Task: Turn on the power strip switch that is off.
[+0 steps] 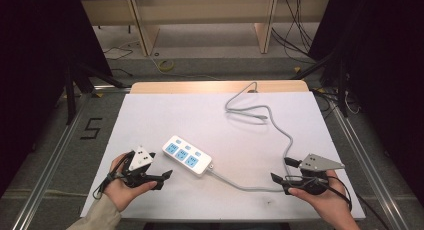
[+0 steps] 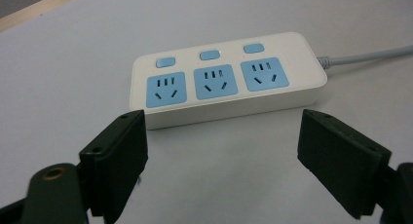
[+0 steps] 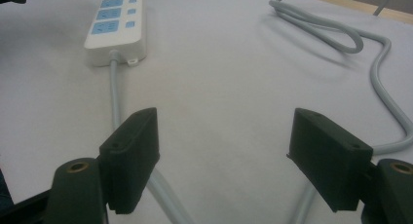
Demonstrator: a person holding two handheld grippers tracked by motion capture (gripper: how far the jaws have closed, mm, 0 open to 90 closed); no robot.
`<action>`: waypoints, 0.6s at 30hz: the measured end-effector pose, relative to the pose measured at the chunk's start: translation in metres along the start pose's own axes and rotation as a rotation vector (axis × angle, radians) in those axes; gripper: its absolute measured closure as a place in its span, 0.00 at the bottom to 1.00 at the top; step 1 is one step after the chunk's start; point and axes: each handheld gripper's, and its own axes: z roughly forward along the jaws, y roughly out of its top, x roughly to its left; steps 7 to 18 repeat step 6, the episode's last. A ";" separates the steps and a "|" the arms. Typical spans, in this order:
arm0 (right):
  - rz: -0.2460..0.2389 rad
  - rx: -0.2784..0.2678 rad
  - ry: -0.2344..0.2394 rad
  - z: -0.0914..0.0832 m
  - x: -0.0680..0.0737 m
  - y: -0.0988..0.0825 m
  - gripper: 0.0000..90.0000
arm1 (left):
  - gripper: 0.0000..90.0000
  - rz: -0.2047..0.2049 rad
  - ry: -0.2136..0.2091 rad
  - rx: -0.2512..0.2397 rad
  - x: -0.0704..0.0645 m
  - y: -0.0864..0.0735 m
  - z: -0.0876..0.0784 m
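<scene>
A white tabletop point(image 1: 165, 115) lies in front of a seated person whose two hands each hold a black two-jaw gripper near the front edge. Just left of the tabletop's centre lies a white power strip point(image 1: 187, 155) with three blue sockets and three blue switches, set on a slant with one end toward ten o'clock and the other toward four o'clock. From its four o'clock end a grey cable point(image 1: 240, 184) runs forward and to the right, curves under the right-hand tool, then climbs toward one o'clock, loops once, and goes off the far edge of the tabletop. The left gripper point(image 1: 167, 179) sits at about seven o'clock from the strip, near it but not touching, its jaws spread wide apart with nothing between them; from its own camera, the left gripper point(image 2: 221, 151) looks straight at the long side of the strip. The right gripper point(image 1: 281, 171) sits at about four o'clock on the tabletop, its jaws likewise wide apart and unclenched. In its own view the right gripper point(image 3: 221, 158) hovers over the cable, which passes beneath its jaws without being pinched.
</scene>
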 end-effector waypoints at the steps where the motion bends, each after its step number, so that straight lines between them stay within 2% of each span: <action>1: -0.001 0.000 0.000 0.000 0.000 0.000 0.30 | 0.20 0.003 -0.001 -0.004 -0.001 0.000 0.000; 18: -0.003 0.000 0.000 0.000 0.000 0.000 0.30 | 0.20 0.007 -0.009 0.005 -0.001 -0.001 0.002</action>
